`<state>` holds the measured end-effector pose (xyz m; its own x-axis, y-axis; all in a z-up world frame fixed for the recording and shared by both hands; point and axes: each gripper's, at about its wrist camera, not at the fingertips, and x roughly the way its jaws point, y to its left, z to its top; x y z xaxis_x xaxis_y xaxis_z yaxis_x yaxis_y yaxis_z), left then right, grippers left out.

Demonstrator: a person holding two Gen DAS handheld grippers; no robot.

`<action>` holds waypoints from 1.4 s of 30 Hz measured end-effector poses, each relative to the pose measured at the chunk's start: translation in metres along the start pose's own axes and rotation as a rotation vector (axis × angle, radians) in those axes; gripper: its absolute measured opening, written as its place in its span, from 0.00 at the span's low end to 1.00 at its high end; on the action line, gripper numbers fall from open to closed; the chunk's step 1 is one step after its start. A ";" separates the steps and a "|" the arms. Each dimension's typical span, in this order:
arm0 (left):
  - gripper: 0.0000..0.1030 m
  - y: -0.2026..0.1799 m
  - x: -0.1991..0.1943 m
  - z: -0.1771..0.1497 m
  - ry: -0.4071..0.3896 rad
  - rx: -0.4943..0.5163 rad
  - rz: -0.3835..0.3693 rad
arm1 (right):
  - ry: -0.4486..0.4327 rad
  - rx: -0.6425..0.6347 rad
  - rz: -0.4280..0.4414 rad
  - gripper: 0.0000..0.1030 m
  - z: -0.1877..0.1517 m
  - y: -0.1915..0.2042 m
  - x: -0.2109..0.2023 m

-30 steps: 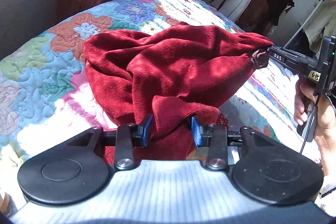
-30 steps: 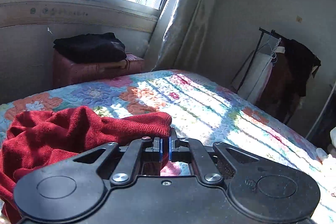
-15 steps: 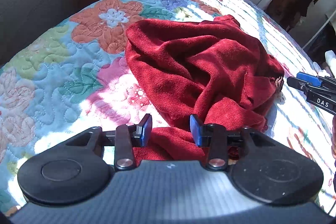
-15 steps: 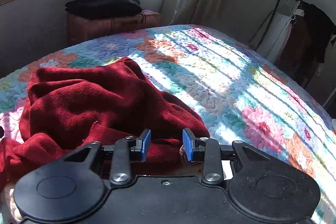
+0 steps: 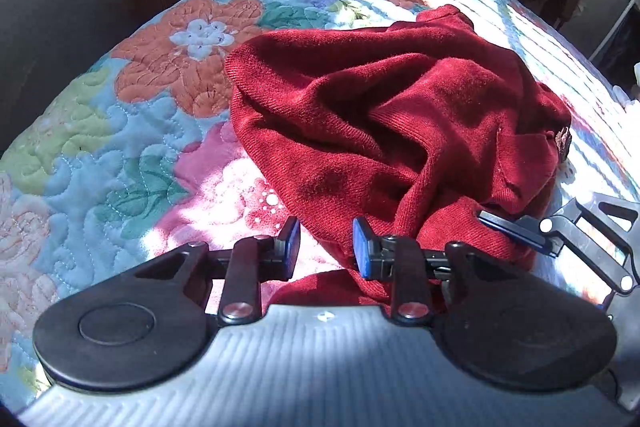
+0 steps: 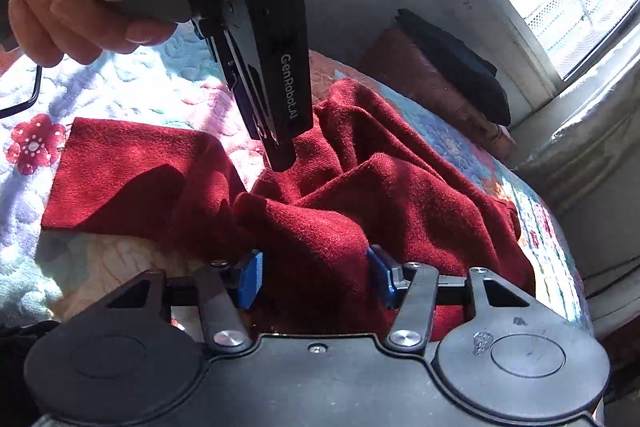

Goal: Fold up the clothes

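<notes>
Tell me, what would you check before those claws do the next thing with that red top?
1. Red sweater lies on the floral quilt: ok.
2. Cloth between the right claw pads: ok, jaws closing.
3. Cloth within the left claw: only the edge, jaws closing; cannot tell if it will catch.
4. Sweater spread flat: not ok, bunched.
5. Claws apart from each other: ok.
</notes>
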<state>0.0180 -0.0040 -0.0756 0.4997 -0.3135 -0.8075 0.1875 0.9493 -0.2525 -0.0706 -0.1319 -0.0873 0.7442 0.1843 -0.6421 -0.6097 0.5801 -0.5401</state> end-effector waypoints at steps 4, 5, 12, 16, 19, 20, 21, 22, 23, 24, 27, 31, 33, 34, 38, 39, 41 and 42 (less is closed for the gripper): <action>0.27 0.008 0.000 -0.004 0.006 -0.028 0.033 | -0.028 0.037 -0.139 0.06 -0.004 -0.017 -0.016; 0.27 0.011 -0.001 -0.005 0.005 -0.045 0.041 | -0.027 0.053 -0.182 0.06 -0.007 -0.025 -0.023; 0.27 0.021 -0.011 -0.011 -0.043 -0.090 0.066 | 0.060 0.278 -0.410 0.06 -0.038 -0.088 -0.065; 0.27 0.019 -0.011 -0.014 -0.041 -0.095 0.057 | 0.160 0.335 -0.496 0.06 -0.055 -0.110 -0.073; 0.27 0.015 -0.008 -0.015 -0.041 -0.090 0.049 | 0.283 0.444 -0.418 0.06 -0.073 -0.120 -0.064; 0.27 0.013 -0.007 -0.016 -0.042 -0.086 0.046 | 0.328 0.476 -0.398 0.06 -0.081 -0.121 -0.059; 0.27 0.011 -0.005 -0.016 -0.044 -0.082 0.046 | 0.375 0.504 -0.385 0.06 -0.090 -0.121 -0.053; 0.27 0.010 -0.004 -0.016 -0.043 -0.079 0.045 | 0.407 0.517 -0.384 0.07 -0.098 -0.119 -0.048; 0.27 0.009 -0.003 -0.015 -0.041 -0.078 0.042 | 0.429 0.521 -0.392 0.11 -0.106 -0.117 -0.044; 0.27 0.008 -0.002 -0.015 -0.039 -0.079 0.038 | 0.446 0.501 -0.415 0.28 -0.112 -0.115 -0.039; 0.28 0.005 0.003 -0.014 -0.030 -0.088 0.015 | 0.467 0.452 -0.445 0.45 -0.118 -0.113 -0.035; 0.28 0.003 0.015 -0.013 -0.002 -0.176 -0.093 | 0.417 0.509 -0.381 0.46 -0.110 -0.117 -0.053; 0.28 -0.002 0.020 -0.015 0.024 -0.218 -0.156 | 0.341 0.562 -0.340 0.46 -0.102 -0.116 -0.074; 0.28 -0.006 0.020 -0.016 0.022 -0.212 -0.152 | 0.299 0.585 -0.316 0.46 -0.099 -0.115 -0.084; 0.24 -0.023 0.021 -0.017 0.012 -0.131 -0.076 | 0.157 0.566 -0.195 0.47 -0.083 -0.105 -0.104; 0.24 -0.024 0.022 -0.017 0.015 -0.132 -0.074 | 0.137 0.524 -0.133 0.50 -0.078 -0.100 -0.100; 0.24 -0.023 0.026 -0.015 0.019 -0.141 -0.072 | 0.121 0.423 -0.024 0.52 -0.067 -0.084 -0.087; 0.24 -0.022 0.027 -0.015 0.021 -0.147 -0.072 | 0.139 0.353 0.013 0.52 -0.061 -0.072 -0.076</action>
<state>0.0151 -0.0336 -0.0999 0.4711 -0.3814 -0.7954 0.0953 0.9184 -0.3840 -0.0994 -0.2363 -0.0329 0.6785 0.0981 -0.7280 -0.4688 0.8208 -0.3264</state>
